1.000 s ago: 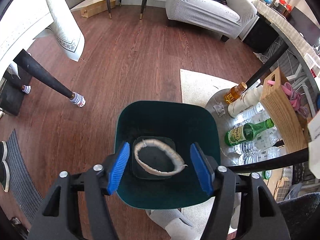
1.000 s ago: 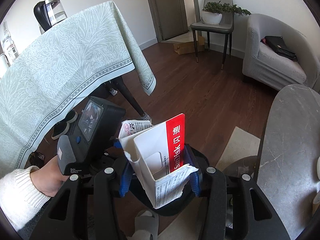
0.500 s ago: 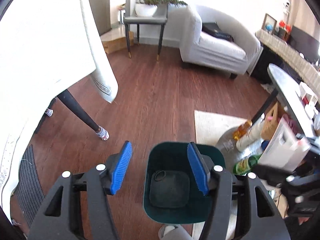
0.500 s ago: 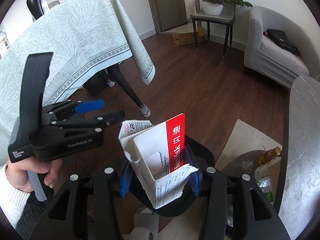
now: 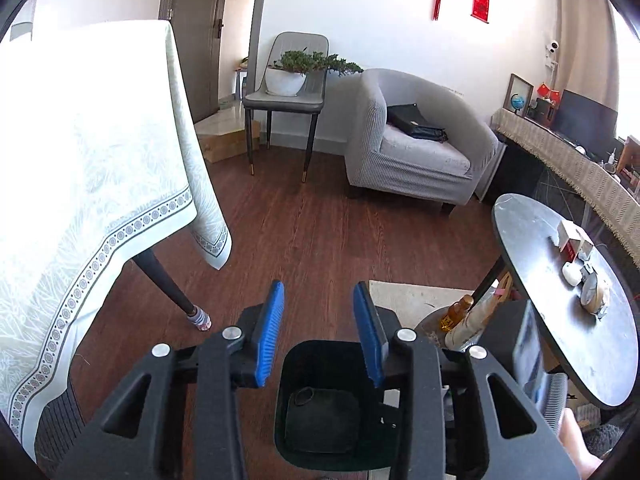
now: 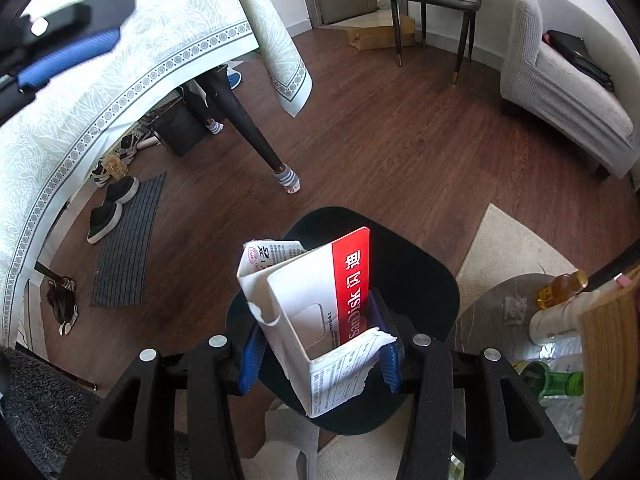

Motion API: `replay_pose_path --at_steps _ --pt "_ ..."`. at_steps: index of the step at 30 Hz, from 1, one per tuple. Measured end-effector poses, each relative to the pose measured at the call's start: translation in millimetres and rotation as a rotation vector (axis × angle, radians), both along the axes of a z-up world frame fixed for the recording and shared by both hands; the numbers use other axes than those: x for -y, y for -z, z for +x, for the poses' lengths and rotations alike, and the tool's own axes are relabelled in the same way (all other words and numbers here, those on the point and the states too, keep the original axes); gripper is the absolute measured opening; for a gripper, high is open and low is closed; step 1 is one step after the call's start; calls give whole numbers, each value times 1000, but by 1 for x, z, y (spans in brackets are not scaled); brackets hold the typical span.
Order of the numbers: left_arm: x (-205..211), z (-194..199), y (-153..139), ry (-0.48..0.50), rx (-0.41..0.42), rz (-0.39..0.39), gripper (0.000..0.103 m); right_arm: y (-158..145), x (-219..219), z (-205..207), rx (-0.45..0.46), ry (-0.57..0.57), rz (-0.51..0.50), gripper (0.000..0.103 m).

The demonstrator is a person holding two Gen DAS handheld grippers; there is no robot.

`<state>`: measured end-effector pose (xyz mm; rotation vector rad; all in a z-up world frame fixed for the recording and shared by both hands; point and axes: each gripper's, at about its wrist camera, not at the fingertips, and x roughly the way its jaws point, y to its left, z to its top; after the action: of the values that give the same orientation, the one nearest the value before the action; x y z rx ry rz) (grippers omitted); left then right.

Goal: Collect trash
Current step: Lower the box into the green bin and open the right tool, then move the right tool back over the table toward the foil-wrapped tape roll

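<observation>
Left gripper (image 5: 318, 334) higher, one carton (image 6: 320, 312) lower.

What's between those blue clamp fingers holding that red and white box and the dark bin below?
Nothing: in the right wrist view the box hangs in the right gripper directly over the bin.

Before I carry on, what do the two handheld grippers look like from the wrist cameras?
Both match. The left gripper and right gripper have matte black plastic bodies with triangular cut-outs in the arms, round silver rivets at the pivots, and flat ribbed blue pads on the fingers. No cables or sleeves show. The left one also appears blurred at the top left of the right wrist view.
</observation>
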<state>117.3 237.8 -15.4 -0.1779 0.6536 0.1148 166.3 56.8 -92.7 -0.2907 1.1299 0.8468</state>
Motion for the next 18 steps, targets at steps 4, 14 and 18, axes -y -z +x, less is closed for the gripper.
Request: replay_pose_path --at_steps 4,14,18 --pt "5 -7 -9 3 29 28 34 20 -3 4 -42 12 -25 48" --pt "6 -22 -38 2 127 -4 33 56 -15 0 -34 18 -153 70" --pt "11 -26 -46 13 151 0 33 47 -14 -4 -14 1 -133 70"
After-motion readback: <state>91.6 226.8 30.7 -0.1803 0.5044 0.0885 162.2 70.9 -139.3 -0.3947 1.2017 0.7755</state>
